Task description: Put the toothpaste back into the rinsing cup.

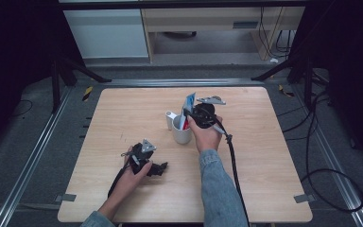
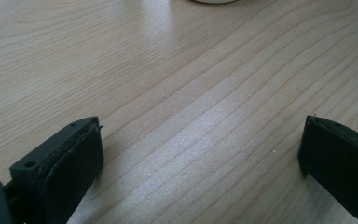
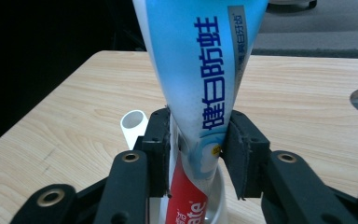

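Note:
A blue, white and red toothpaste tube (image 1: 188, 106) (image 3: 200, 84) stands upright with its lower end inside a white mug (image 1: 181, 135) (image 3: 133, 123) near the table's middle. My right gripper (image 1: 187, 119) (image 3: 198, 144) has its jaws on either side of the tube just above the mug's rim. The right pad lies against the tube and a thin gap shows at the left pad, so the jaws stand slightly open. My left gripper (image 1: 158, 169) (image 2: 200, 154) rests on the wooden table (image 1: 123, 118) to the front left of the mug, jaws wide open on bare wood.
The mug's base (image 2: 214, 1) peeks in at the top edge of the left gripper view. The right gripper's cable (image 1: 234, 161) trails back along the forearm. Black frame legs (image 1: 75, 71) and floor cables (image 1: 331, 179) surround the table.

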Motion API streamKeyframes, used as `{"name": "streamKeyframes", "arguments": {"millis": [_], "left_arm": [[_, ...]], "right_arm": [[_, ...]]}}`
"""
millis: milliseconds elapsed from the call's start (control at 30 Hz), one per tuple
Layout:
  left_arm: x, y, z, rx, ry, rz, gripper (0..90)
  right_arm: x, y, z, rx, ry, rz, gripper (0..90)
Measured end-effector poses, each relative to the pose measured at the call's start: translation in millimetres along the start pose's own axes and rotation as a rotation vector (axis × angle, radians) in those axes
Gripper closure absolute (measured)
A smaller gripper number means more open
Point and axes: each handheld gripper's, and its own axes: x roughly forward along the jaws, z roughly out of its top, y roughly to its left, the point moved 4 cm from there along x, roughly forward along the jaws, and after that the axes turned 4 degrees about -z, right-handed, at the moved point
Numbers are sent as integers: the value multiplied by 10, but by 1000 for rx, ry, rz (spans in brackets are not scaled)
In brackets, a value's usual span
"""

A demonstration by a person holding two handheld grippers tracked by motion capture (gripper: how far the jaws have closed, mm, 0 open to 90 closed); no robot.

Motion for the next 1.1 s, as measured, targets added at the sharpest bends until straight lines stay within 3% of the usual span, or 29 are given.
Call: {"name": "streamKeyframes", "arguments": {"millis": [400,633,1100], "left_arm": [[3,-2,1,-3,-3,0,0],[3,-1,3,1,-2,2,0],[8,-3,10,2,0,3,0]], "right_arm": [[-108,-11,51,-54,5,-45,504],[-184,14,113,-129,41,-112,380],[-360,135,243,-195,110,-114,240]]}}
